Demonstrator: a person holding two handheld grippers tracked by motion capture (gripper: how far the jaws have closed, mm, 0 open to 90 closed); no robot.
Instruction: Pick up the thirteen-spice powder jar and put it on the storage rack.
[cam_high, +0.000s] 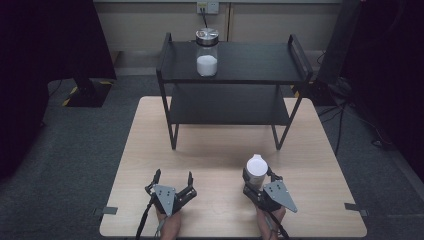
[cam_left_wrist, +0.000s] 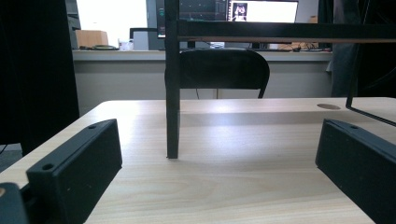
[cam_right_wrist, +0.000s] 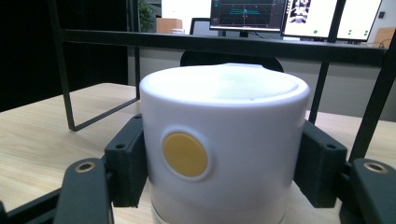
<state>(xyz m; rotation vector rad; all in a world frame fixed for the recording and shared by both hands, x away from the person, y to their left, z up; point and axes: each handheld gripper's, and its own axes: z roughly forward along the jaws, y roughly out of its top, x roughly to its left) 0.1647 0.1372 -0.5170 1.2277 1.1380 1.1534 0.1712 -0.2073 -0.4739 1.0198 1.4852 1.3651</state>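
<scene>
Right tool (cam_high: 261, 186) is clamped on a white-lidded jar (cam_high: 255, 171): in the right gripper view both black jaws press the sides of the white lid (cam_right_wrist: 224, 140), the one with the round yellow button (cam_right_wrist: 185, 154) on its face. The jar is at the near right of the counter (cam_high: 215, 150), in front of the black two-tier shelf rack (cam_high: 232, 90) and well short of it. Can't tell whether its base sits on the counter or is just off it; the bottom is hidden in both views.

Left tool (cam_high: 172, 189) has its jaws wide apart with nothing between them. It sits low over the near left of the counter, pointed at the rack's front left leg (cam_left_wrist: 172, 93).

A glass jar with a metal lid and white powder (cam_high: 206, 52) stands on the rack's top shelf, left of centre. The lower shelf looks bare.

Status, as a judgement:
- Grasp on the white-lidded jar: done.
- Carry to the rack: not yet done, since the jar is well apart from it.
- Likely destination is a shelf, perhaps beside the powder jar, but the frames don't settle which tier.
- Left: lift, clear the shelf edge, set down upright, release.
</scene>
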